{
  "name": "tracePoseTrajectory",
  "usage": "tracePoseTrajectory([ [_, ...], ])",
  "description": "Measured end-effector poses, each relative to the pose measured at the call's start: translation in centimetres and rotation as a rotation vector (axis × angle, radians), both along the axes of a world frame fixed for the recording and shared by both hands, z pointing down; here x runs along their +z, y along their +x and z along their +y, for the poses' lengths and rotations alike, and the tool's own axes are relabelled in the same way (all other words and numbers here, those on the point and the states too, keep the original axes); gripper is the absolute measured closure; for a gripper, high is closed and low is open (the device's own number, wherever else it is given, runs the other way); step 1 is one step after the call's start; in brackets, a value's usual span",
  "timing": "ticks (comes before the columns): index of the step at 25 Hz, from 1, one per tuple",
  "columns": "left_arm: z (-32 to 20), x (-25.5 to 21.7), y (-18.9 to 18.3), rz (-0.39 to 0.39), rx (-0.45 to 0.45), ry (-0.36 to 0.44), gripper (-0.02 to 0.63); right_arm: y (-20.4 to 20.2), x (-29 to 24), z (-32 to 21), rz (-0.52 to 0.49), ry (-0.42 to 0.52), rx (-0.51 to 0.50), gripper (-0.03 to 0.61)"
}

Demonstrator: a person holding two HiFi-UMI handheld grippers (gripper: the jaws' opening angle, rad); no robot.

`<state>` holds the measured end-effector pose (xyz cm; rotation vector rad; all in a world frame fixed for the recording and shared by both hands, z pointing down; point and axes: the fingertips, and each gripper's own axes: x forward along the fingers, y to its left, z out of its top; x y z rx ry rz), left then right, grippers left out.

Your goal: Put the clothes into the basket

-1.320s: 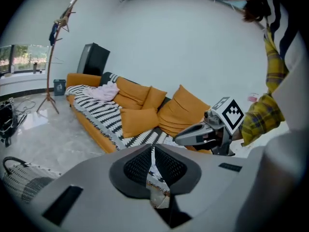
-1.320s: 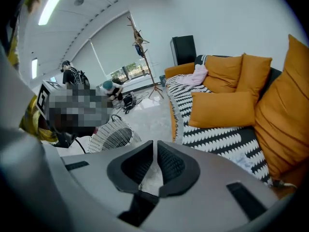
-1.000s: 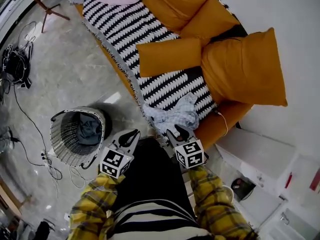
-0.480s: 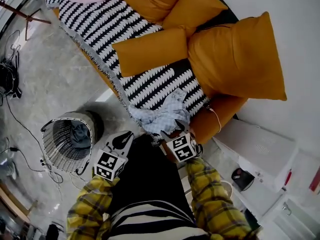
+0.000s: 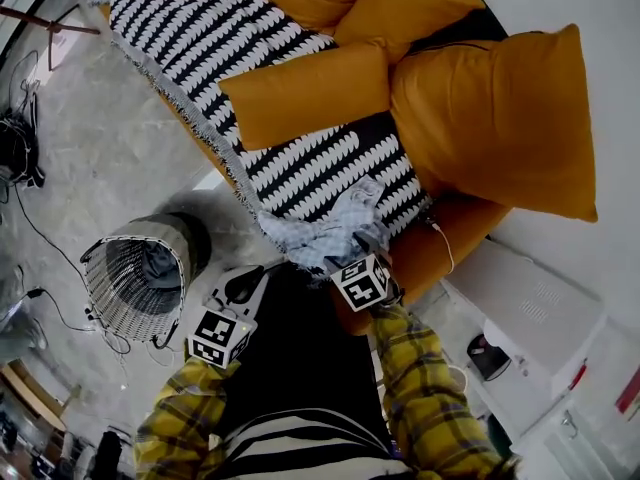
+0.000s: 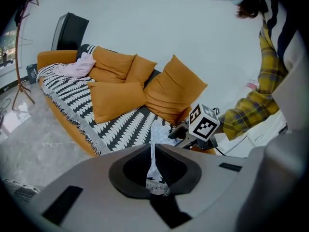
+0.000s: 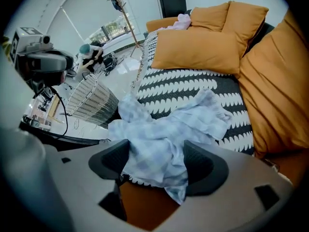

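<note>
Sofa: we see an orange sofa (image 5: 445, 248) under a black-and-white throw (image 5: 200, 38).
Basket: the wire basket (image 5: 118, 290) stands on the floor beside the sofa's front, with a dark garment (image 5: 160, 260) inside.
Clothes: a pale blue checked garment (image 7: 164, 129) lies crumpled at the throw's front edge, well apart from the basket.
Right gripper (image 7: 157, 161): we find its jaws wide and opening, the checked garment bunched between them, not clamped.
Left gripper (image 6: 153, 166): jaws closed together, holding nothing, low between the basket and the sofa.
</note>
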<state>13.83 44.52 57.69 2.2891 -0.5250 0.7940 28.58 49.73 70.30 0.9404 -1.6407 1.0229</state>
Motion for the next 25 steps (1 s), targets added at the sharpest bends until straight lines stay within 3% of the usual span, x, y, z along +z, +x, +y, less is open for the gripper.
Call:
tracePoseTrajectory([
  [4,0.1,0.8,0.2,-0.018,-0.007,-0.010,0.578,0.2,2.9,-0.2,0.031,-0.030,-0.004,0.235],
  [10,-0.1,-0.3,-0.4,-0.010,-0.011,-0.025,0.579,-0.5,3.3,-0.2,0.051,-0.076,0.016,0.247],
  [13,-0.3,-0.3,-1.0,-0.011,-0.021,-0.025,0.578,-0.5,3.7,-0.5,0.062,-0.083,0.031,0.294],
  [18,-0.3,-0.6,-1.8,-0.008,-0.045,-0.019,0.578,-0.3,3.4,-0.5,0.089,-0.047,0.031,0.446],
  [25,0.1,-1.4,-2.9,0.012,-0.075,0.032,0.578,0.2,0.7,-1.0,0.113,0.075,0.058,0.483],
])
